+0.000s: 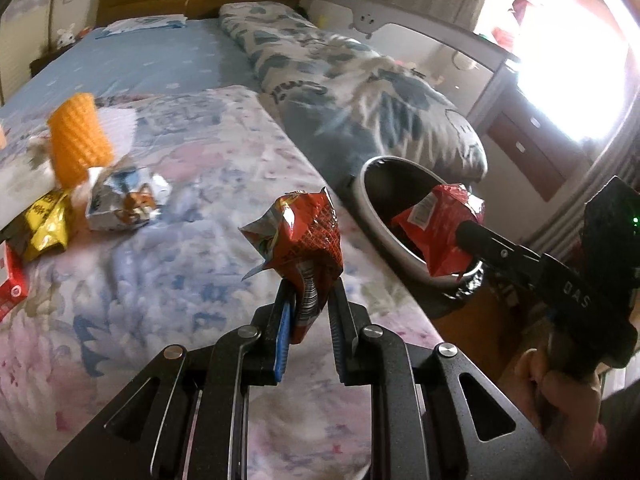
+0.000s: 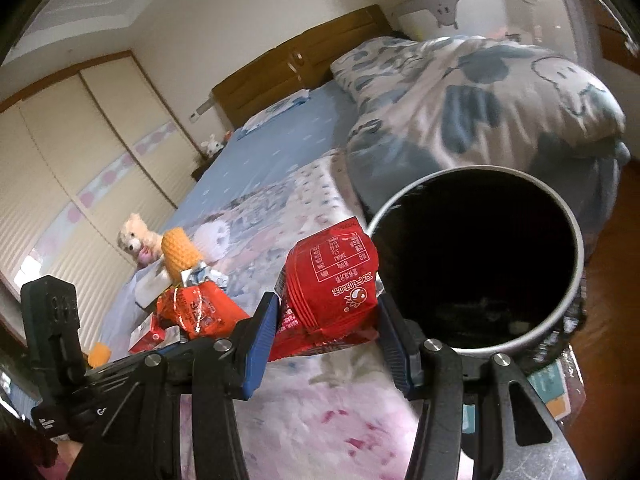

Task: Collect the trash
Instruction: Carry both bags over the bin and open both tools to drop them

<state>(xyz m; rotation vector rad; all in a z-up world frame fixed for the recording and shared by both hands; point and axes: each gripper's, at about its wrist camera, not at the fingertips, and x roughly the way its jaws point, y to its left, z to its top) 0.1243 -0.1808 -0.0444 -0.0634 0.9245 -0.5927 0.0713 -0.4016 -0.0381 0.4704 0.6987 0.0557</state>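
Note:
My left gripper (image 1: 310, 292) is shut on a crumpled orange-red snack wrapper (image 1: 300, 236), held up over the flowered bedspread (image 1: 180, 280). My right gripper (image 2: 328, 312) is shut on a red snack packet (image 2: 334, 276) beside the mouth of the round grey bin (image 2: 500, 347). In the left wrist view the red packet (image 1: 436, 228) hangs over the bin (image 1: 362, 190), pinched by the right gripper (image 1: 464, 236). In the right wrist view the left gripper (image 2: 182, 338) and its wrapper (image 2: 200, 312) sit at lower left.
More litter lies on the bed: a yellow wrapper (image 1: 44, 224), a silver-blue wrapper (image 1: 124, 200), an orange ribbed cup (image 1: 78, 140) and a red box (image 1: 10, 288). A folded quilt (image 1: 360, 92) lies behind the bin. A teddy bear (image 2: 134, 238) sits at the far side.

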